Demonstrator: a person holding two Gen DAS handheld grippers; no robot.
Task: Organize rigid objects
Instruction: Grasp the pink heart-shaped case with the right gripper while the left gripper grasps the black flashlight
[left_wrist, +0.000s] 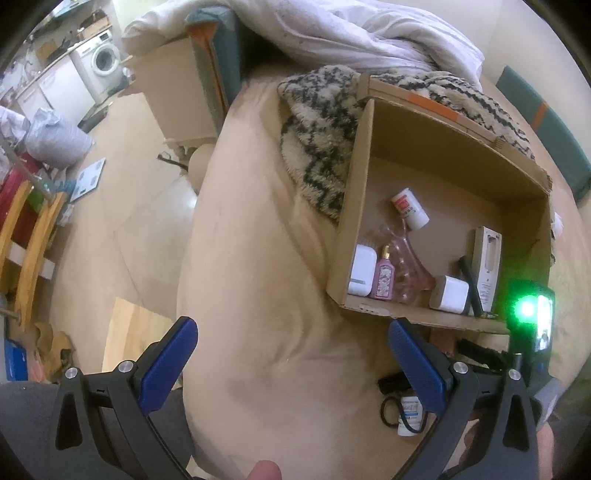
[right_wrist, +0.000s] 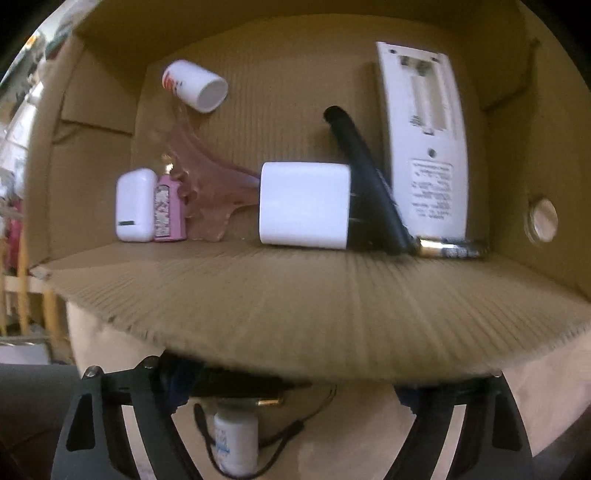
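My left tongs (left_wrist: 291, 354) are spread wide, and nothing is between the two blue pads (left_wrist: 168, 365). Under them is only the beige bed cover (left_wrist: 258, 258). The cardboard box (left_wrist: 439, 147) stands on this cover at about 2 o'clock from my left tongs, with its open top toward me.

Inside the box, along the near wall, I see from 9 o'clock to 3 o'clock: a white earbud case (right_wrist: 135, 205), a pink perfume bottle (right_wrist: 168, 212) just beside it, a clear pink piece (right_wrist: 210, 184) behind them, a white charger cube (right_wrist: 304, 205), a black stick-like thing (right_wrist: 364, 177) leaning on the cube, and a white remote (right_wrist: 424, 136) lying with its empty battery bay up. A battery (right_wrist: 448, 249) lies at the foot of the remote, against the near wall. At 11 o'clock in the box lies a small white bottle with a red label (right_wrist: 194, 86), on its side.

My right tongs (right_wrist: 295, 398) are low, in front of the box, and the near flap (right_wrist: 314, 314) hides the tips. The arms stand far apart, so I judge them as spread, and I see nothing pinched. Between the arms, at 6 o'clock, a small white bottle with a blue label (right_wrist: 236, 441) lies on the cover, with a black cord (right_wrist: 280, 435) around it and a brass-tipped dark thing (right_wrist: 258, 397) just above it.
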